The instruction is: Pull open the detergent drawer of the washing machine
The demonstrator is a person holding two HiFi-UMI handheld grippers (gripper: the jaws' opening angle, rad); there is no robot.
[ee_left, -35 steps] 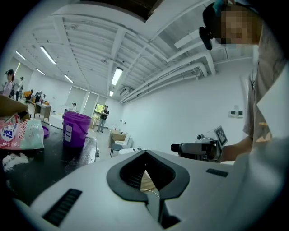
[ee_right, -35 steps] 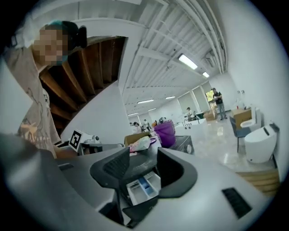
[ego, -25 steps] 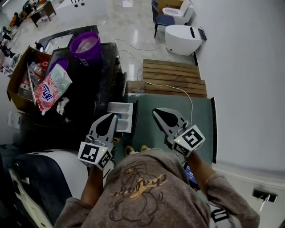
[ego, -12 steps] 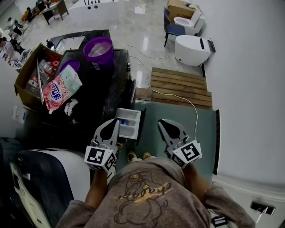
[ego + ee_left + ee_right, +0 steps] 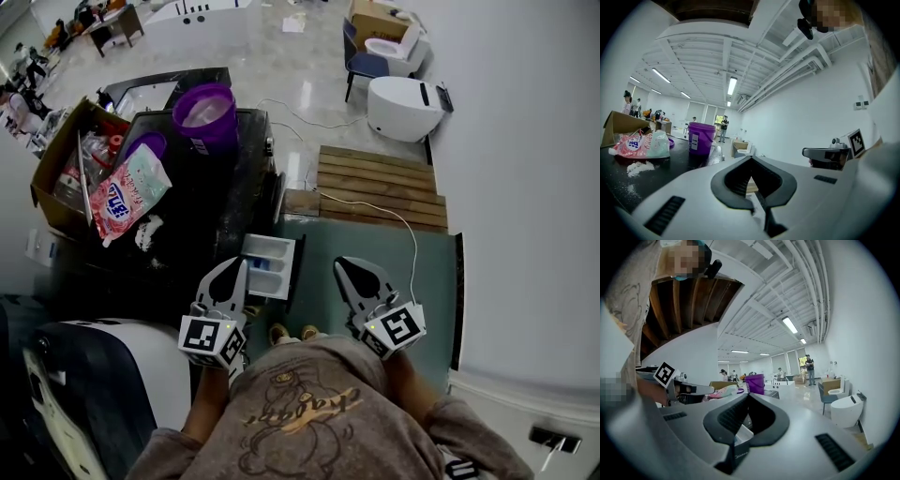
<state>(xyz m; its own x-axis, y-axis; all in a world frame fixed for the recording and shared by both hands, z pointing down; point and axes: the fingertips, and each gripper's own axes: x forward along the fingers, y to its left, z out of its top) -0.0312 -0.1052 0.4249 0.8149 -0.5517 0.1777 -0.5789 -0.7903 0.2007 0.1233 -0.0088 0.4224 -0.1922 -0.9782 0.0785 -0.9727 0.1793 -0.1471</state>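
Observation:
The washing machine (image 5: 202, 202) has a dark top and stands at the left of the head view. Its white detergent drawer (image 5: 272, 265) sticks out over the green floor mat (image 5: 427, 281), pulled open. My left gripper (image 5: 241, 269) is shut and empty, its tip just beside the drawer's left edge. My right gripper (image 5: 343, 268) is also shut and empty, off to the right over the mat. In the right gripper view the drawer (image 5: 740, 439) shows through the closed jaws, with the left gripper (image 5: 689, 390) to the left. The left gripper view shows the right gripper (image 5: 829, 154).
A purple bucket (image 5: 204, 112) and a pink detergent bag (image 5: 127, 192) sit on the machine top. A cardboard box (image 5: 52, 164) of goods stands left. A wooden pallet (image 5: 380, 183), a white toilet (image 5: 403, 105) and a cable lie beyond the mat. People stand far off.
My left gripper has shifted a little and dipped beside the open drawer. The right gripper has stayed put. Both stay shut, and the drawer stays pulled out.

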